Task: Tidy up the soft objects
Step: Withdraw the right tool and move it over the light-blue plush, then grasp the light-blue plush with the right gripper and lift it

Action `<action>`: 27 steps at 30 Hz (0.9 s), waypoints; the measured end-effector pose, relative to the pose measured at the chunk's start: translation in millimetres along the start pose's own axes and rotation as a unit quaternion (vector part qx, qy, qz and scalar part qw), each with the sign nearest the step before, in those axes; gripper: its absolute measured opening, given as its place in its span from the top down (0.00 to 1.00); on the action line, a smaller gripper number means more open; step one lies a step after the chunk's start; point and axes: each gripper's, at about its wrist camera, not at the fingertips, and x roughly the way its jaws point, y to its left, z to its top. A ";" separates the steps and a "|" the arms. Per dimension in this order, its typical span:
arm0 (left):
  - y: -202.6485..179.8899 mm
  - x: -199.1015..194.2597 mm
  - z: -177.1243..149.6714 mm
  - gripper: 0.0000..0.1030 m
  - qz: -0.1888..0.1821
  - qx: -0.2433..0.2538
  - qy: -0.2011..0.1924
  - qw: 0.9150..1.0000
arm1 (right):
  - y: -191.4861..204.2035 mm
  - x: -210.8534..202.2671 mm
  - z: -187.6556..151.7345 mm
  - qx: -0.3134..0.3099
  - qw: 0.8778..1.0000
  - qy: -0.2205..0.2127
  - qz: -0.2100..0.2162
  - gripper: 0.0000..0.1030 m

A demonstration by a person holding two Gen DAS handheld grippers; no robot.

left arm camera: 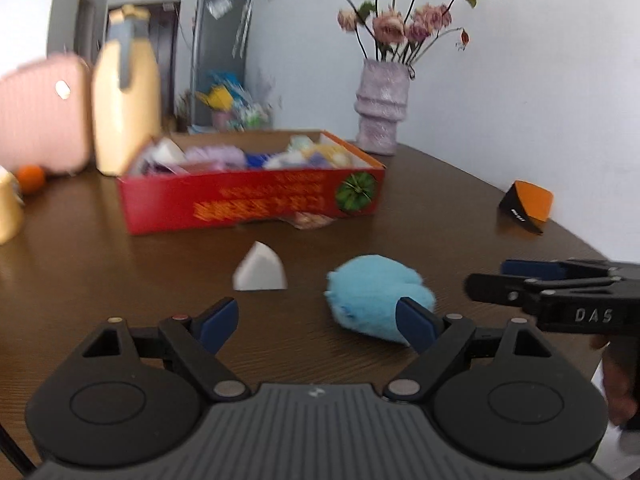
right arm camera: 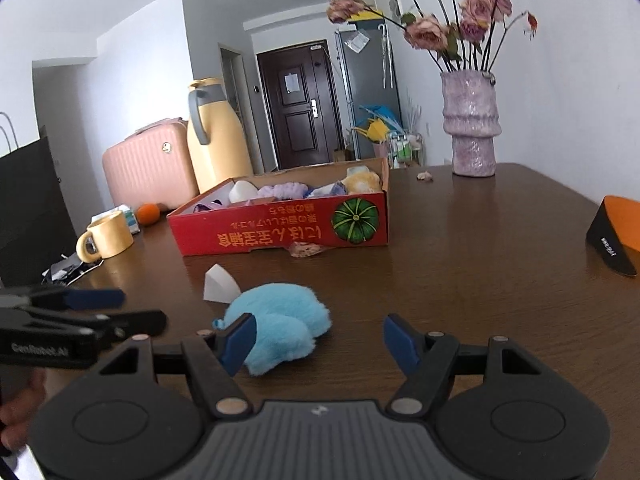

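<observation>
You get soft, even daylight in both views, with pale sheen on the table (right arm camera: 460,248) ahead of the jaws. Your left wrist view smears with motion blur; your right stays sharp. Fisheye bends the edges, corners vignette dark.

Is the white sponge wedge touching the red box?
Apart. In the left wrist view, bare table shows between the white sponge wedge and the red box; the right wrist view shows the same gap.

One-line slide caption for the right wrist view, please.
Open right gripper nears a blue plush beside a white sponge, red box behind.
</observation>
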 end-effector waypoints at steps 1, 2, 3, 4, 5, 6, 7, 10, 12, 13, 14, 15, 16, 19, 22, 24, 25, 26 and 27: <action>-0.4 8.3 2.2 0.18 -0.007 -0.008 0.008 1.000 | -2.7 4.8 1.7 0.004 1.000 0.003 0.004 0.34; -0.3 16.2 4.4 0.20 -0.015 -0.016 0.016 1.000 | -4.7 9.4 2.8 0.008 1.000 0.006 0.009 0.37; -0.3 22.8 6.1 0.25 -0.020 -0.025 0.023 0.999 | -7.0 14.8 3.5 0.014 1.000 0.008 0.014 0.38; 0.3 29.9 8.0 0.28 -0.025 -0.035 0.030 0.999 | -9.2 20.1 4.2 0.021 1.000 0.010 0.014 0.39; 1.5 34.7 9.5 0.32 -0.029 -0.042 0.035 0.998 | -11.5 27.0 4.8 0.029 0.999 0.015 0.013 0.41; 3.3 39.7 10.5 0.36 -0.034 -0.051 0.039 0.997 | -13.5 34.3 5.5 0.036 0.999 0.020 0.012 0.45; 5.7 45.0 11.4 0.38 -0.038 -0.060 0.045 0.996 | -15.2 39.6 6.0 0.042 0.999 0.023 0.013 0.46; 11.9 57.8 12.7 0.49 -0.052 -0.086 0.065 0.993 | -21.0 57.8 7.9 0.063 0.997 0.038 0.028 0.48; 16.6 63.3 12.8 0.51 -0.069 -0.100 0.069 0.990 | -23.5 67.3 8.2 0.072 0.996 0.044 0.036 0.48; 16.7 64.7 13.2 0.52 -0.073 -0.103 0.070 0.990 | -25.0 72.1 8.2 0.076 0.995 0.048 0.040 0.49; 17.6 65.9 13.1 0.54 -0.079 -0.105 0.070 0.989 | -26.1 76.1 8.5 0.079 0.995 0.050 0.042 0.51; 18.6 67.3 12.9 0.58 -0.089 -0.109 0.071 0.988 | -26.9 79.9 8.5 0.083 0.994 0.053 0.044 0.55; 19.4 68.2 12.7 0.60 -0.097 -0.113 0.072 0.986 | -27.9 82.9 8.1 0.088 0.993 0.056 0.047 0.57; 22.7 71.6 12.6 0.70 -0.121 -0.128 0.074 0.982 | -32.0 87.5 7.7 0.101 0.991 0.058 0.061 0.65; 21.8 72.0 12.7 0.71 -0.123 -0.129 0.072 0.981 | -33.2 90.2 9.0 0.109 0.989 0.063 0.078 0.76; 19.5 69.7 12.4 0.73 -0.122 -0.126 0.069 0.982 | -30.5 89.7 10.2 0.100 0.990 0.065 0.074 0.80; 18.6 67.5 12.1 0.73 -0.121 -0.124 0.068 0.983 | -29.4 88.8 10.8 0.099 0.990 0.066 0.072 0.81; 18.5 65.7 11.8 0.76 -0.122 -0.123 0.066 0.983 | -28.0 87.6 11.1 0.097 0.991 0.066 0.071 0.83; 17.9 62.9 11.8 0.77 -0.128 -0.122 0.065 0.982 | -26.5 85.8 11.0 0.095 0.991 0.066 0.070 0.95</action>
